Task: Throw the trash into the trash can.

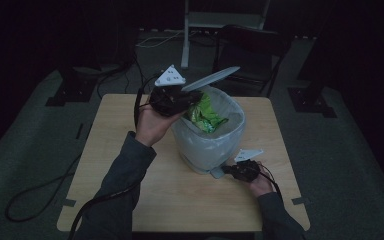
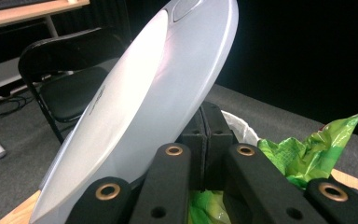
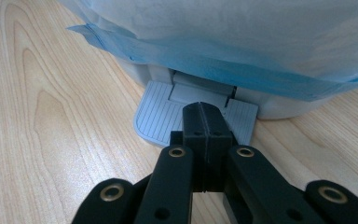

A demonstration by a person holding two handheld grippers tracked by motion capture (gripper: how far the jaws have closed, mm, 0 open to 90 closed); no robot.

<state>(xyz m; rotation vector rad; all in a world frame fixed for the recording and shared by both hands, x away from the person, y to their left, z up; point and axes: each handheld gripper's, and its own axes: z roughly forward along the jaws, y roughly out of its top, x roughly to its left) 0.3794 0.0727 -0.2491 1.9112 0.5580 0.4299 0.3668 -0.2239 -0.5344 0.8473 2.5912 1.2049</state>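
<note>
In the high view, a pedal bin (image 1: 207,145) stood at the middle of the bench (image 1: 130,150), lined with a pale bag, its lid (image 1: 211,79) raised and tilted toward the upper centre of the frame. A green wrapper (image 1: 205,114) sat in the bin's mouth. The left gripper (image 1: 187,102) hovered at the bin's upper left rim, just beside the wrapper, under the lid. The right gripper (image 1: 226,170) lay low at the bin's foot, lower right of centre, on the pedal (image 1: 216,173).

In the left gripper view, the fingers (image 2: 200,135) were pressed together with nothing between them. The lid (image 2: 144,102) swept up the left and centre of the frame, close beside them, and the wrapper (image 2: 303,154) showed at lower right, inside the bag's rim.

In the right gripper view, the fingers (image 3: 196,126) were likewise closed and empty, their tips resting on the ribbed pedal (image 3: 158,114) at mid-frame, under the bag's blue edge (image 3: 205,60).

The step in hand looked like holding the lid up by the pedal while the wrapper went in. Since the wrapper appeared to be already inside and free of the fingers, the next move probably called for drawing the left gripper clear of the lid, then easing off the pedal so the lid could drop.
</note>
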